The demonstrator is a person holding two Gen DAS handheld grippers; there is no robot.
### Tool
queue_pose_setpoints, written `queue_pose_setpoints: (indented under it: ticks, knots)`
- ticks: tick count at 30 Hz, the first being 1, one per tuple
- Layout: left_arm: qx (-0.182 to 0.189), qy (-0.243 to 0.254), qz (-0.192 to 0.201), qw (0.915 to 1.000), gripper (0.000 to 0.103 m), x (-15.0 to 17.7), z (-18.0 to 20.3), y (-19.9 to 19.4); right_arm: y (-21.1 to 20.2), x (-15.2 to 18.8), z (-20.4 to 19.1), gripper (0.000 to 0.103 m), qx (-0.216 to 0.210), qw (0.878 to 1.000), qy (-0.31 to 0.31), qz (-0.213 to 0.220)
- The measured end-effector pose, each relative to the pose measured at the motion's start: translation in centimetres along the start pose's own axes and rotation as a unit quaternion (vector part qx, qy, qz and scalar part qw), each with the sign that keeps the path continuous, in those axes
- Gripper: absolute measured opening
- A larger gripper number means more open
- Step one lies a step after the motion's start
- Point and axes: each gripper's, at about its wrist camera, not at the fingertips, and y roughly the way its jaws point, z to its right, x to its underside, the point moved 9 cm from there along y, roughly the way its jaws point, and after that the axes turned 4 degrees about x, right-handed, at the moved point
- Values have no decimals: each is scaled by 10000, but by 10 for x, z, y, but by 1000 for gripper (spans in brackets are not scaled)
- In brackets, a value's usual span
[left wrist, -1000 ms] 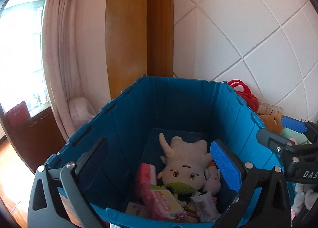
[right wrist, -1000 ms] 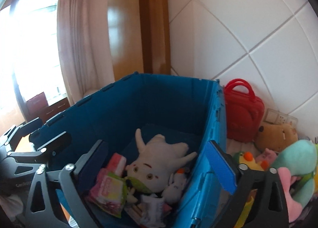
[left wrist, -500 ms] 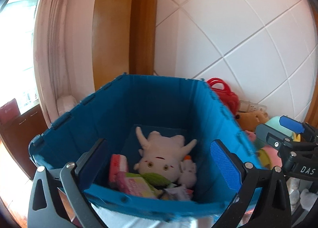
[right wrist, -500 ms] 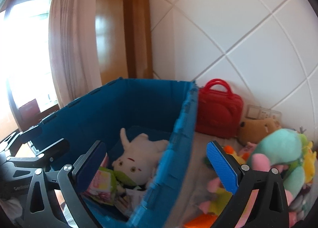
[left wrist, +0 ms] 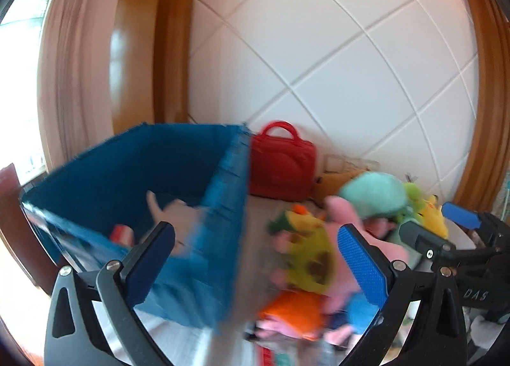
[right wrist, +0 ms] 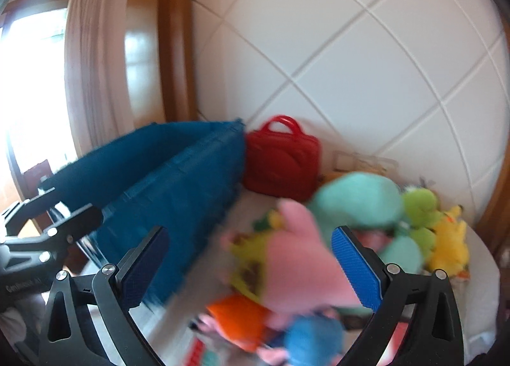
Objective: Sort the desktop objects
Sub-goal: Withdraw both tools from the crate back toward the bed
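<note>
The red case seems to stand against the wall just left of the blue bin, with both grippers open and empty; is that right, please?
Not quite: the red case stands just right of the blue bin, as the right wrist view shows. Both grippers are open and empty.

White tiled wall [left wrist: 334, 56] — bright window [right wrist: 35, 85]

Motion blur is smearing the plush toys [right wrist: 306, 257] and blue bin [left wrist: 178, 206], whose white toy [left wrist: 178, 216] is showing only partly.

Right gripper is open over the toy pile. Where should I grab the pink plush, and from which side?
Take the pink plush across its narrow upper end, coming straight down from above. It lies on top of the pile, between the open right gripper fingers, so nothing covers it. Blur hides finer shape.
</note>
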Motion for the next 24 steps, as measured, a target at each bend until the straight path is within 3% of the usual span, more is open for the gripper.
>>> queue_pose_setpoints:
  ticks: [4, 12, 24]
  knots:
    - [142, 90, -375, 9992, 103, 33, 55, 10, -14, 37, 68, 103, 210, 9992, 169, -285]
    - [310, 229, -1027, 9940, 103, 88, 108, 37, -26, 95, 159, 103, 611, 9927, 674, -793]
    - [633, 356, -1552, 9852, 103, 135, 140, 76, -14, 148, 213, 103, 1050, 9805, 1117, -1231]
